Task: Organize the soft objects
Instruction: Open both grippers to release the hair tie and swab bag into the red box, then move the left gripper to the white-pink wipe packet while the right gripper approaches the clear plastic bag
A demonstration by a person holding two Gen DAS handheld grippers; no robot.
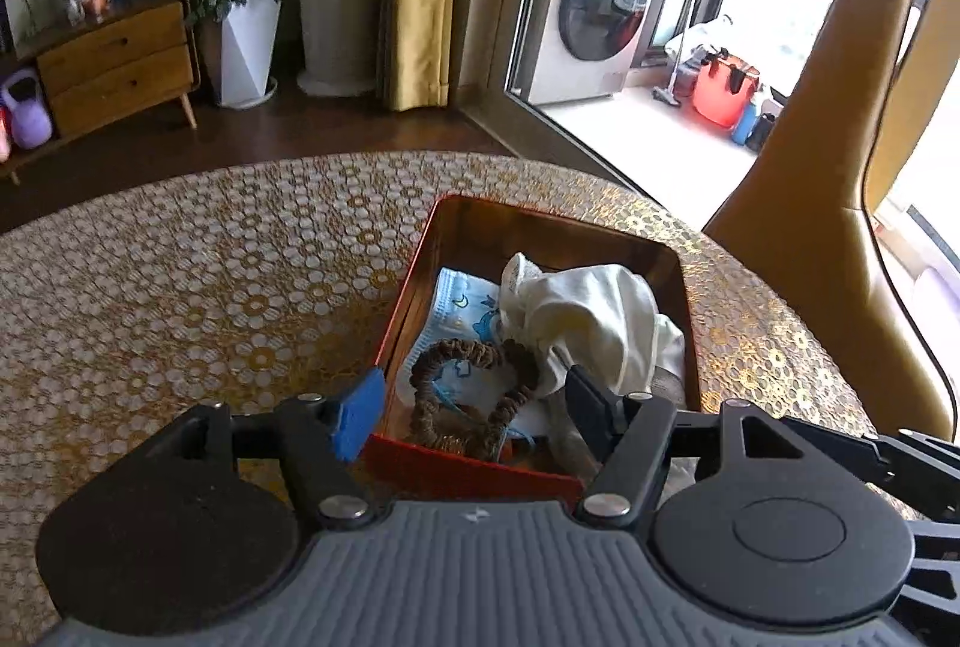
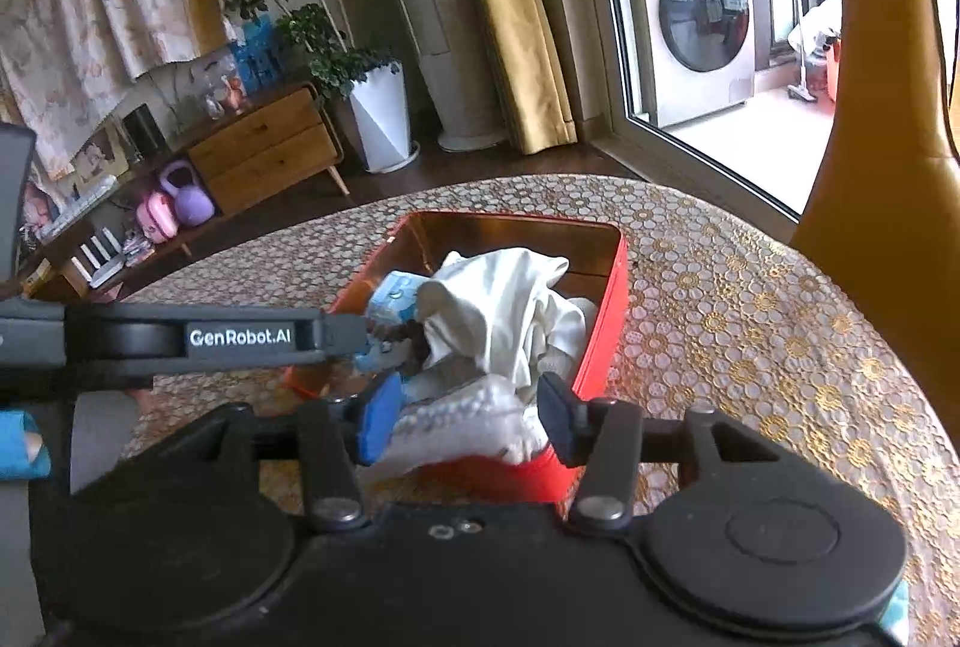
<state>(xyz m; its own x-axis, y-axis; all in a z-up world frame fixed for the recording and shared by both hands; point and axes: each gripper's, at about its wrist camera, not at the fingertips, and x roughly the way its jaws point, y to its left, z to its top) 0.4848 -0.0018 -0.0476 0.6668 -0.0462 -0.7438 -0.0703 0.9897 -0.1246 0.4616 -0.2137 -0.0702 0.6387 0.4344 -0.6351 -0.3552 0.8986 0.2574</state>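
**Red tin looks pretty much packed, both grippers standing clear**

Red tin (image 1: 690, 323) with a shiny gold inside sits on the round table (image 1: 180, 287) with its lacy gold-and-white cloth, and from the left wrist view it already has the soft stuff in it: a blue printed face mask (image 1: 462, 302) flat at the bottom, a brown scrunchie (image 1: 474, 395) lying on top of it at the near end, and a crumpled white cloth (image 1: 594, 317) piled on the right side. I can't see anything soft left out on the cloth-covered table in this view, so my guess is the sorting is nearly or fully done. The left gripper (image 1: 471, 416) sits above the near edge of the tin, tilted down into it, jaws spread fairly wide with nothing pinched; the scrunchie just shows through the gap below.

From the right wrist view, same tin (image 2: 606, 323), same white cloth (image 2: 510, 311) heaped in the middle, mask (image 2: 393, 296) peeking out on the left. There's also a knobbly white fabric piece (image 2: 468, 422) at the near end that seems to spill over the rim, so maybe that wants tucking in. The right gripper (image 2: 465, 422) hangs right over it, angled down, jaws partly apart, and the pads don't look pressed onto it. The left gripper (image 2: 348, 335) reaches in from the left side, its tip over the tin's left edge. A bit of teal sleeve (image 2: 21, 446) shows at the far left.
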